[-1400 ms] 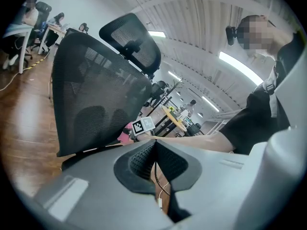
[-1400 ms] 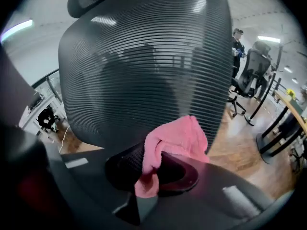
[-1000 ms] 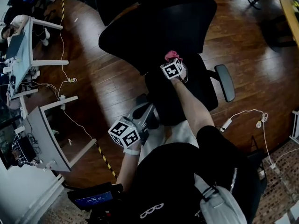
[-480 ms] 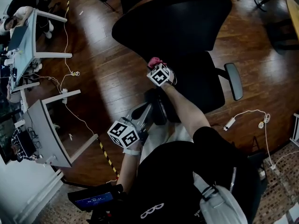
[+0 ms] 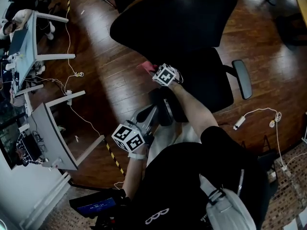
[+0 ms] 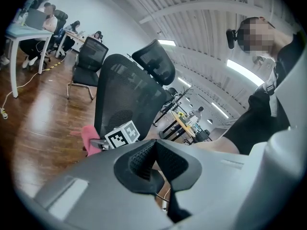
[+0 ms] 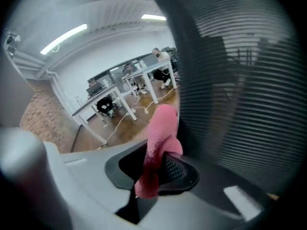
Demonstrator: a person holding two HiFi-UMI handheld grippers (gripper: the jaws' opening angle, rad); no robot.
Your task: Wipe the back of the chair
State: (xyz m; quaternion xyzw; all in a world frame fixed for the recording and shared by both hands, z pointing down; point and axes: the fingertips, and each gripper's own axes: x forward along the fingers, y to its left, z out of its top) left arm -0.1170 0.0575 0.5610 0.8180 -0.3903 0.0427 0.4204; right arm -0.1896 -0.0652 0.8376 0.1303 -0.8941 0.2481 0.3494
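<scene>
Right gripper point(image 7: 158, 169) jaws are clamped on a pink cloth point(image 7: 160, 128), which sticks up past the tips and lies against the mesh chair back point(image 7: 240, 80) near its left edge. The right arm point(image 5: 192, 109) is stretched forward along the left side of the seat point(image 5: 216, 80). Left gripper point(image 6: 153, 162) jaws are pressed together with nothing between them, held low and close to the body above the wood floor point(image 5: 105, 80), pointing toward the chair; marker cubes show only black-and-white squares.
</scene>
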